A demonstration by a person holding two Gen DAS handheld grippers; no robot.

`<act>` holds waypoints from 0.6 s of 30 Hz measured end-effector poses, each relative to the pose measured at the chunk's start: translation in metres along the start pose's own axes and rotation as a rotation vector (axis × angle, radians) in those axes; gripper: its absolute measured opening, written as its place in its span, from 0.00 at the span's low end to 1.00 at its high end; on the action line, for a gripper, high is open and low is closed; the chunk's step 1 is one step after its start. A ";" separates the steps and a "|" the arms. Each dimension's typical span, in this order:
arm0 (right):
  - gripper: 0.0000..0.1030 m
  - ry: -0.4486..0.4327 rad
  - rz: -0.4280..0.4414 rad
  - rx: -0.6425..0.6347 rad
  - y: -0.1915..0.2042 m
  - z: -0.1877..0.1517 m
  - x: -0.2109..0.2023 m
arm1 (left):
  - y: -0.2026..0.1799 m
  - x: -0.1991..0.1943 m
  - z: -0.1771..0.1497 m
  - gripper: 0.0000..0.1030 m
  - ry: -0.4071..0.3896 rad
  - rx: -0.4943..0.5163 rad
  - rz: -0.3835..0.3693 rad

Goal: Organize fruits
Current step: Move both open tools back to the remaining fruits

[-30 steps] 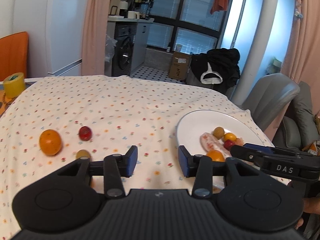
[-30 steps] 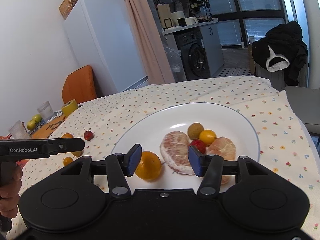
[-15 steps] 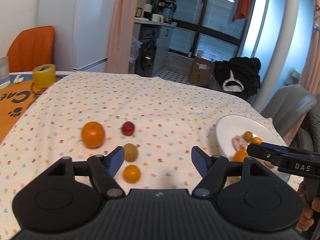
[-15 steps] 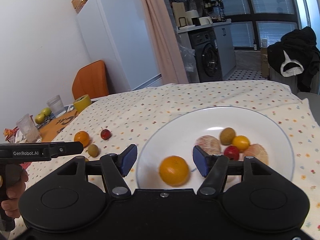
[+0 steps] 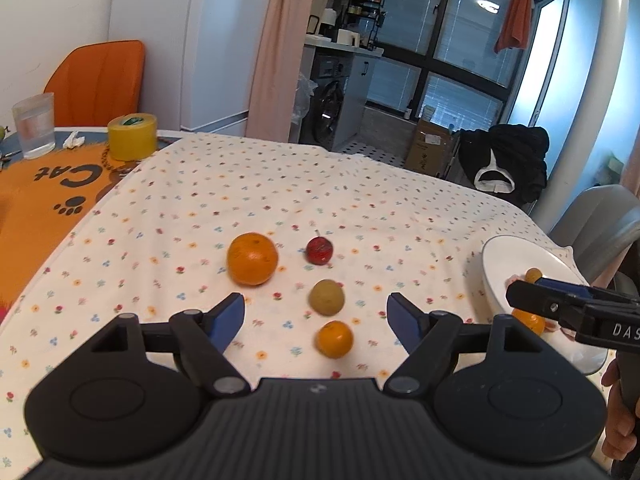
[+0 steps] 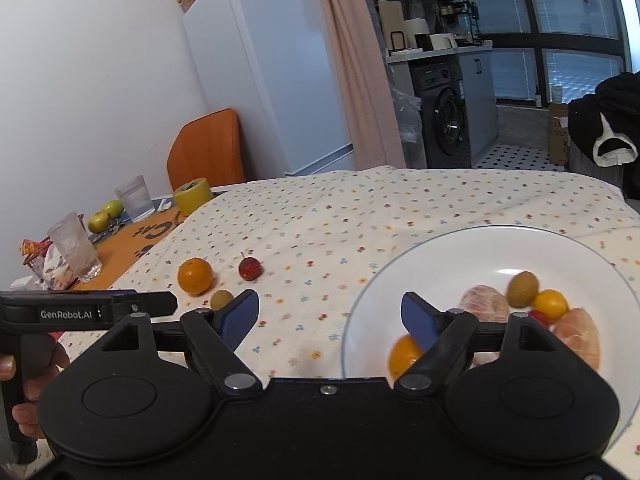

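On the flowered tablecloth lie a large orange (image 5: 252, 258), a red fruit with a stem (image 5: 319, 251), a greenish-brown fruit (image 5: 326, 297) and a small orange fruit (image 5: 334, 338). My left gripper (image 5: 316, 318) hangs open just in front of the last two, with nothing between its fingers. The white plate (image 6: 472, 252) at the right holds an orange (image 6: 403, 356), peeled citrus pieces (image 6: 484, 304), a green-brown fruit (image 6: 522, 288), a yellow fruit (image 6: 550, 303) and a red one, partly hidden. My right gripper (image 6: 330, 316) is open over the plate's left rim and holds nothing.
At the far left an orange mat (image 5: 44, 196) carries a yellow tape roll (image 5: 132, 137), drinking glasses (image 6: 74, 246) and green apples (image 6: 105, 214). An orange chair (image 5: 96, 80) stands behind, a grey chair (image 5: 600, 216) at the right. Each view shows the other gripper and a hand.
My left gripper has swung left from the plate to the loose fruits and opened wider. My right gripper let go of the orange on the plate, drew back and shifted left.
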State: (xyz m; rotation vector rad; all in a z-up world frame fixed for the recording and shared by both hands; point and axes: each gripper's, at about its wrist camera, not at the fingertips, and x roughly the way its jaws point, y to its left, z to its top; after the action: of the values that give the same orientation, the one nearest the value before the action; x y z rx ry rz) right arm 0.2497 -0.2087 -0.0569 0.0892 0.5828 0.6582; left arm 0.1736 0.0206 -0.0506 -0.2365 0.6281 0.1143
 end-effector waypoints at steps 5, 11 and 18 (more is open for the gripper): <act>0.95 0.002 0.009 -0.014 0.011 0.002 0.008 | 0.006 0.001 -0.005 0.74 0.011 0.000 0.000; 1.00 0.015 0.040 -0.020 0.023 0.003 0.018 | 0.019 0.000 -0.010 0.74 0.019 -0.022 0.015; 1.00 0.042 0.077 -0.036 0.038 0.005 0.031 | 0.035 -0.002 -0.010 0.74 0.008 -0.049 0.043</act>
State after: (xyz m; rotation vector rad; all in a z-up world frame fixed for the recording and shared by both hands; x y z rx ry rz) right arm 0.2516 -0.1594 -0.0578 0.0650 0.6100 0.7464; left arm 0.1597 0.0520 -0.0639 -0.2707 0.6393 0.1698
